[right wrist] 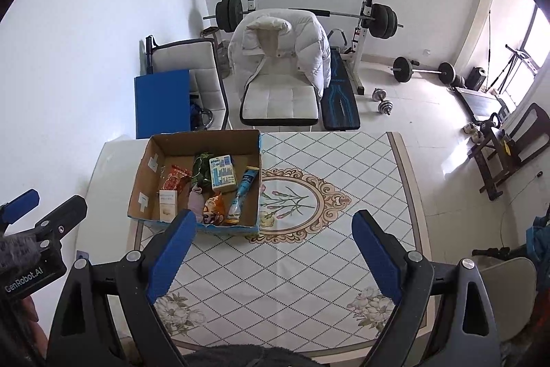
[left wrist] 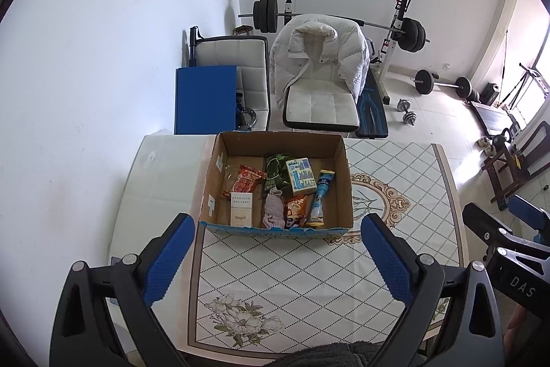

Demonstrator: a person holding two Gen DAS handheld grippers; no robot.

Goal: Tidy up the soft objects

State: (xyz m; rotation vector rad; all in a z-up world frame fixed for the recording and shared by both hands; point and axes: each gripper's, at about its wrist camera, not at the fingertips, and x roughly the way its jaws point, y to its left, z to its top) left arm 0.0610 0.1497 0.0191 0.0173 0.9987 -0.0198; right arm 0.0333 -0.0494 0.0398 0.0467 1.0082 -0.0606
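An open cardboard box (left wrist: 338, 157) (right wrist: 144, 176) stands on the far left part of the table. It holds a red snack bag (left wrist: 245, 181), a green bag (left wrist: 276, 174), a white-blue carton (left wrist: 300, 176), a blue tube (left wrist: 321, 195), a pale pink sock (left wrist: 275, 208) (right wrist: 196, 200), an orange packet (left wrist: 295, 210) and a white box (left wrist: 241, 208). My left gripper (left wrist: 276, 258) is open and empty, above the table just before the box. My right gripper (right wrist: 275, 255) is open and empty, above the table's middle, right of the box.
The table (left wrist: 282, 281) (right wrist: 309, 263) has a diamond-pattern cloth with flower motifs. Behind it are a white chair with a white puffer jacket (left wrist: 318, 57), a second chair, a blue board (left wrist: 205, 98), a weight bench and barbells. The right gripper shows at the left wrist view's right edge (left wrist: 508, 239).
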